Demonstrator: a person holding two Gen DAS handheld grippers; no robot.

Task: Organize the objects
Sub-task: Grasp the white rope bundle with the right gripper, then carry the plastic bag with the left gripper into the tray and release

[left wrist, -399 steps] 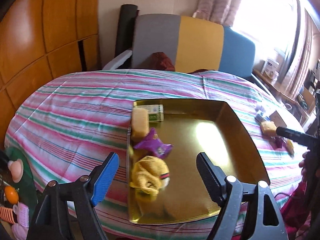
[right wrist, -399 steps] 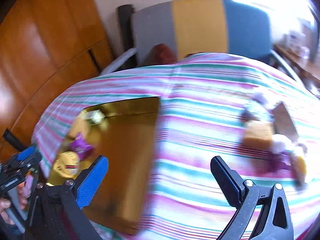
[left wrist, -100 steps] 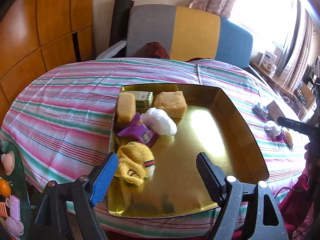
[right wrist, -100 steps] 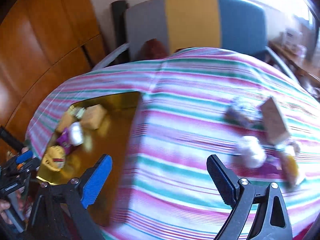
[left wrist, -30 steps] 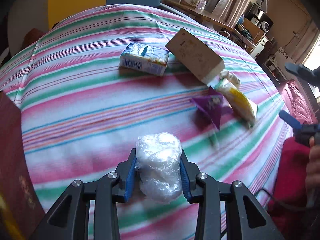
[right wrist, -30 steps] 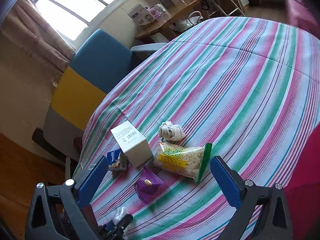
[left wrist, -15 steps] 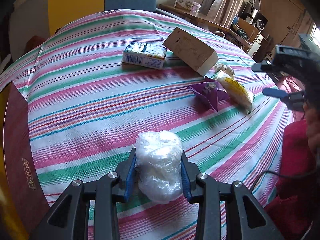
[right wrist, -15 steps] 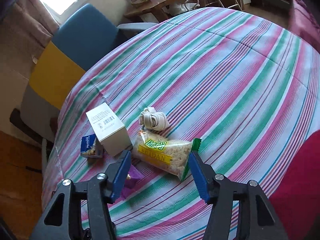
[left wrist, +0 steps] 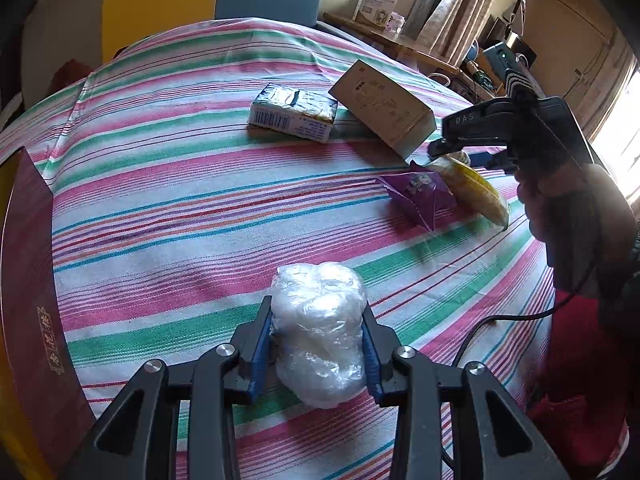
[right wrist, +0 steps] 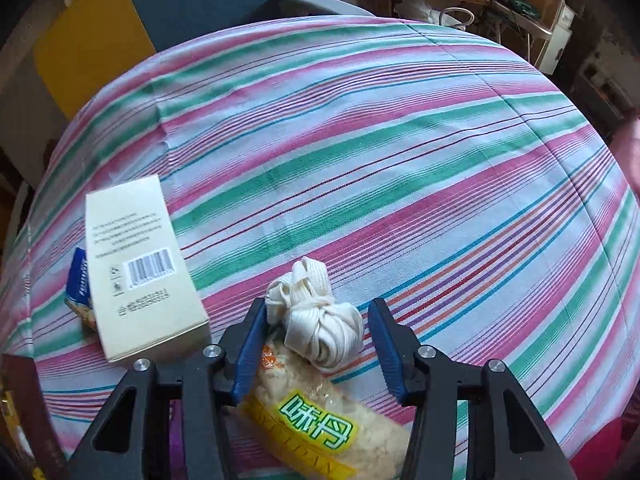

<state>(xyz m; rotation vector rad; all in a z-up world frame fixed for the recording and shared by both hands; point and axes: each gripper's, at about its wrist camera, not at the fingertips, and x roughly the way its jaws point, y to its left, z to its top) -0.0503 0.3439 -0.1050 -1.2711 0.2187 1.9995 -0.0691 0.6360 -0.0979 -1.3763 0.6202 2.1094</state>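
My left gripper (left wrist: 318, 338) is shut on a crumpled clear plastic ball (left wrist: 320, 332) and holds it above the striped tablecloth (left wrist: 180, 208). My right gripper (right wrist: 318, 336) is open with its jaws on either side of a knotted white strap bundle (right wrist: 316, 320), which rests on the far end of a yellow snack packet (right wrist: 320, 428). The right gripper also shows in the left wrist view (left wrist: 460, 152), over the snack packet (left wrist: 472, 190). The gold tray's edge (left wrist: 24, 300) is at the far left.
A beige box (left wrist: 384, 106), a blue tissue pack (left wrist: 294, 112) and a purple wrapper (left wrist: 420, 196) lie on the cloth. The box (right wrist: 140, 264) is left of my right gripper. A chair (right wrist: 132, 12) stands behind the table. A red cushion (left wrist: 576, 380) is at the right.
My right gripper has come down over the snack packet and now straddles the white strap bundle. My left gripper has drawn back slightly with the plastic ball.
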